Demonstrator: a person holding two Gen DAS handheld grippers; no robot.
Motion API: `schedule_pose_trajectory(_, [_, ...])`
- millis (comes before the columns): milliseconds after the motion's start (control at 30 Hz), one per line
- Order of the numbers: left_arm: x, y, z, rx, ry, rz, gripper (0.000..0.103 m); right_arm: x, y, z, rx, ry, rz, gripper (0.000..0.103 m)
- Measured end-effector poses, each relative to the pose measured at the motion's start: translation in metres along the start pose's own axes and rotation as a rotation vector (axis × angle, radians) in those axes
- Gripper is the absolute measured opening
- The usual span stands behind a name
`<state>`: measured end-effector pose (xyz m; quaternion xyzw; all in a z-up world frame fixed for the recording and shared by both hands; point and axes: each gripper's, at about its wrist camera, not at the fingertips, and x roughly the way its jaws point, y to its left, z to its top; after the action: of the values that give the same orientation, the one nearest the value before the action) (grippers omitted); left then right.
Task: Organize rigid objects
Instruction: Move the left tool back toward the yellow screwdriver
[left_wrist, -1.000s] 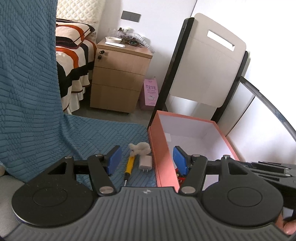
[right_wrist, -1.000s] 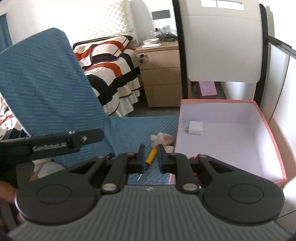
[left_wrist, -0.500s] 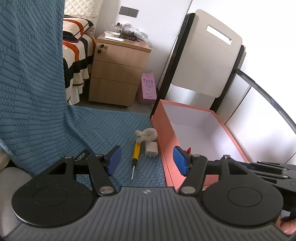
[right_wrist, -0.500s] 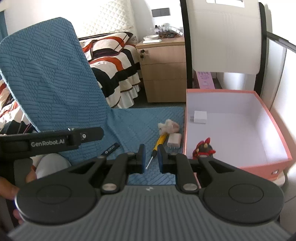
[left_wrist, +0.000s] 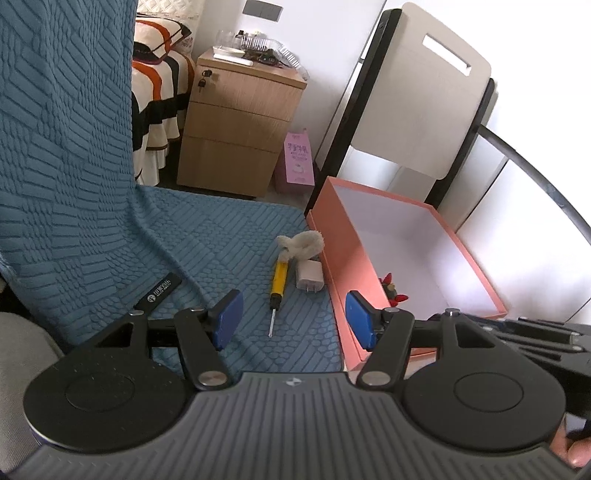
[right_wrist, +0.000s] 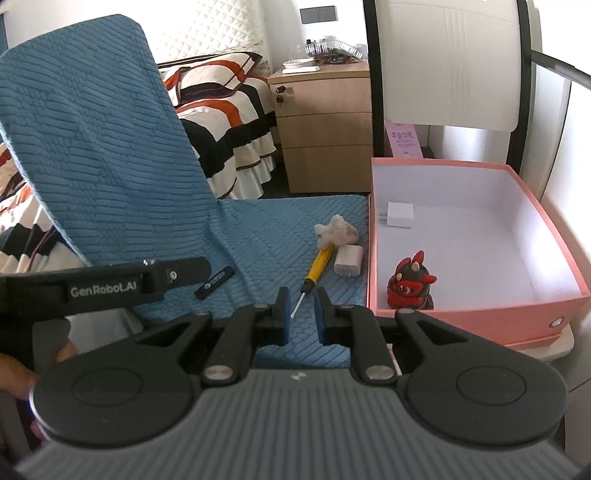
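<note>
A pink box stands at the right of a blue mat. Inside it are a white charger and a red and black figurine. On the mat beside the box lie a yellow screwdriver, a second white charger, a cream fluffy toy and a black flat stick. My left gripper is open and empty above the mat's front. My right gripper is nearly closed and empty, just short of the screwdriver tip.
The blue mat drapes up a chair back on the left. A wooden nightstand and a striped bed stand behind. A folded white panel with black frame leans behind the box. My left gripper's body crosses the right wrist view.
Both grippers have pulled back and risen, so more of the mat and box shows. The figurine now sits in full view inside the box. The jaws have not changed.
</note>
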<state>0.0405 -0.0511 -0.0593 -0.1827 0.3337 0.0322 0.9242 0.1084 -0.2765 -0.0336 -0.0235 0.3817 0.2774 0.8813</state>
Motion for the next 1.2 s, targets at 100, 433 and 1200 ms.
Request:
schedule_pose_trajectory(100, [0.018, 0.009, 0.001, -0.004, 0.013, -0.005, 0.067, 0.013, -0.005, 0.001, 0.006, 0.000, -0.014, 0.017])
schedule_pose_trajectory(433, [0.094, 0.037, -0.001, 0.008, 0.043, -0.005, 0.067, 0.061, -0.017, 0.010, 0.018, -0.019, -0.022, 0.019])
schedule_pose_trajectory(1200, [0.228, 0.052, 0.000, 0.039, 0.144, -0.152, 0.053, 0.200, -0.014, 0.053, -0.120, 0.014, -0.093, 0.036])
